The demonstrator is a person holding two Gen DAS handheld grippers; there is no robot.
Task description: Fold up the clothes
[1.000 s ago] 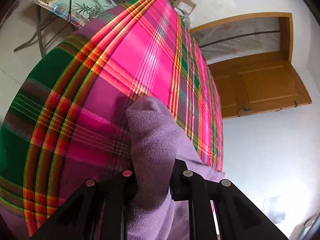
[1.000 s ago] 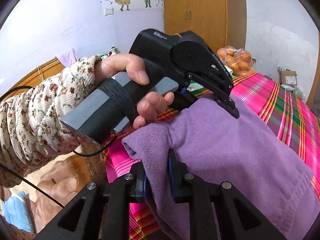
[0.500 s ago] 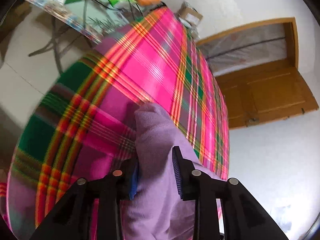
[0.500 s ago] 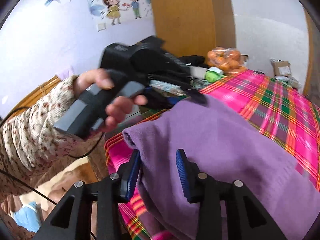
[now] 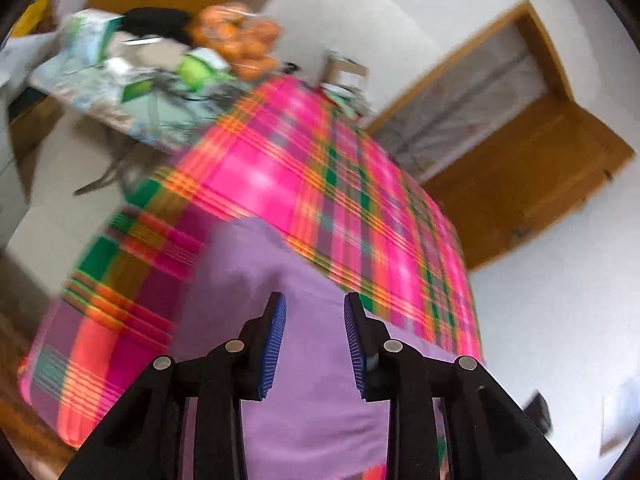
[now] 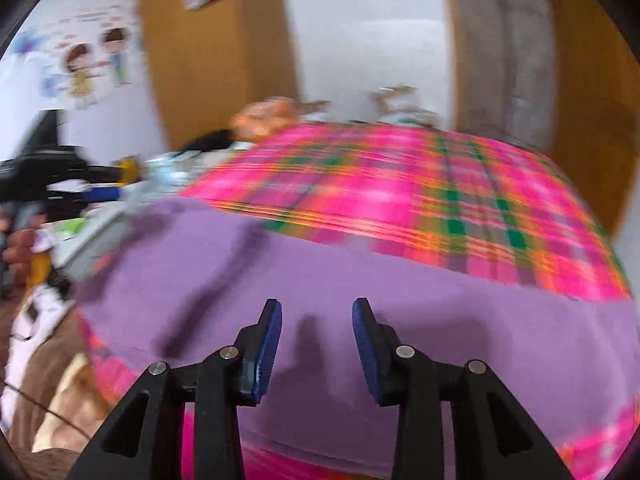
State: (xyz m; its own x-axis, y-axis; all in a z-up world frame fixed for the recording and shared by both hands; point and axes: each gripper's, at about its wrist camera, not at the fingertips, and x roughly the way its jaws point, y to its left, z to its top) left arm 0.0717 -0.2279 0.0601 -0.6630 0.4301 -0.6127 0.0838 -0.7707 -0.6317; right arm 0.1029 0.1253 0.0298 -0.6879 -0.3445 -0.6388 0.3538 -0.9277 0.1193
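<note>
Purple fleece garment [image 6: 360,280] lies flat on the pink plaid cloth [image 6: 400,184]. The left gripper [image 5: 314,344] and right gripper [image 6: 316,344] are both wide open above it, holding nothing.

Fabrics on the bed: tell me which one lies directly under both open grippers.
The plain purple garment, lying spread on the pink plaid bedcover, which extends beyond it.
</note>
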